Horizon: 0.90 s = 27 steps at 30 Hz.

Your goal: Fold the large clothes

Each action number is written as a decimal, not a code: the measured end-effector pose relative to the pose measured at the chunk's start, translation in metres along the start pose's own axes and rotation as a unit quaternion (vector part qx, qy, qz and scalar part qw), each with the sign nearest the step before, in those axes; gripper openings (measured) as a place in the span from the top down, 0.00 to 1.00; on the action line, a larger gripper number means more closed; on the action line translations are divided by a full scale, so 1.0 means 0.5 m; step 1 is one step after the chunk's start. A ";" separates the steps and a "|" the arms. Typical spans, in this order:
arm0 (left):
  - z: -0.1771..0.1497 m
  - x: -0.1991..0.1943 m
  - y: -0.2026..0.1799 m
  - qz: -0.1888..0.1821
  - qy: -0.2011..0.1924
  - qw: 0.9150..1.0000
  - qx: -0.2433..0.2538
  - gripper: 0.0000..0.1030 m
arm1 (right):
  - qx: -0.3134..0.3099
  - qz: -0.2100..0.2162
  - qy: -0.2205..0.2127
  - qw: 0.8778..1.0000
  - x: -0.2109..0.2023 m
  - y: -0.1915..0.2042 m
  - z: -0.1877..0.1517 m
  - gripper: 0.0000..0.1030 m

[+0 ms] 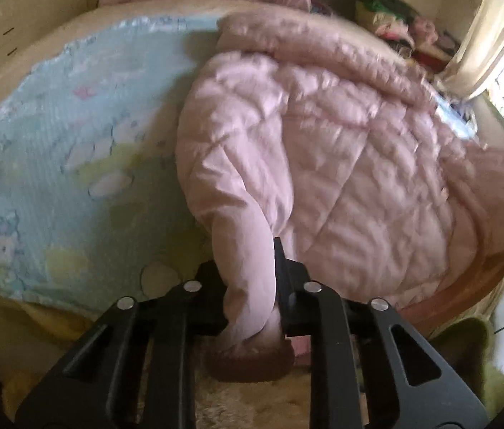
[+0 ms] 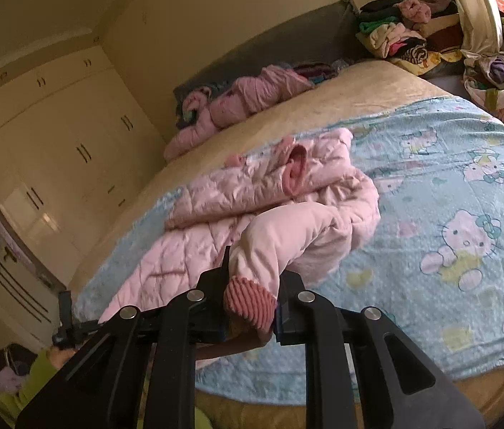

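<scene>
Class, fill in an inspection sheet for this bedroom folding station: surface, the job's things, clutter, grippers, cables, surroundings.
Surface: bed with a blue Hello Kitty blanket spread over a beige cover.
Job's things: pink quilted jacket lying crumpled on the blanket; both sleeves are lifted by their ends.
Clutter: another pink garment bunched near the headboard; clothes pile and a stuffed bag beyond the bed.
Grippers: left gripper shut on one sleeve; right gripper shut on the other sleeve's ribbed cuff.
Cables: nothing seen.
Surroundings: cream wardrobe doors, curtain by a bright window.
</scene>
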<state>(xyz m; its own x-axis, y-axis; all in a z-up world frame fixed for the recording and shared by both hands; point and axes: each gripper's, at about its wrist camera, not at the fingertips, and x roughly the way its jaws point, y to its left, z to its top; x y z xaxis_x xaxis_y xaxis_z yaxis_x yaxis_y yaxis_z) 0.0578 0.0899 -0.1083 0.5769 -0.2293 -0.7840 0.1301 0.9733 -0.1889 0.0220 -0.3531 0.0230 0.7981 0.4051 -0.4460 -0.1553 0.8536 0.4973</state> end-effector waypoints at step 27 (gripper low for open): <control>0.315 -0.063 0.001 -0.019 -0.161 0.986 -0.049 0.89 | -0.018 -0.024 -0.066 0.997 0.127 0.008 0.204 0.85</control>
<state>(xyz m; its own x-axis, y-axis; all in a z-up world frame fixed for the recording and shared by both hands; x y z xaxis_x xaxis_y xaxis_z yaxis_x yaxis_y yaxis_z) 0.1667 0.0990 0.0096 0.8007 -0.2371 -0.5501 0.0884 0.9550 -0.2830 0.1315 -0.3573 0.0723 0.8742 0.3183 -0.3667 -0.1332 0.8834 0.4492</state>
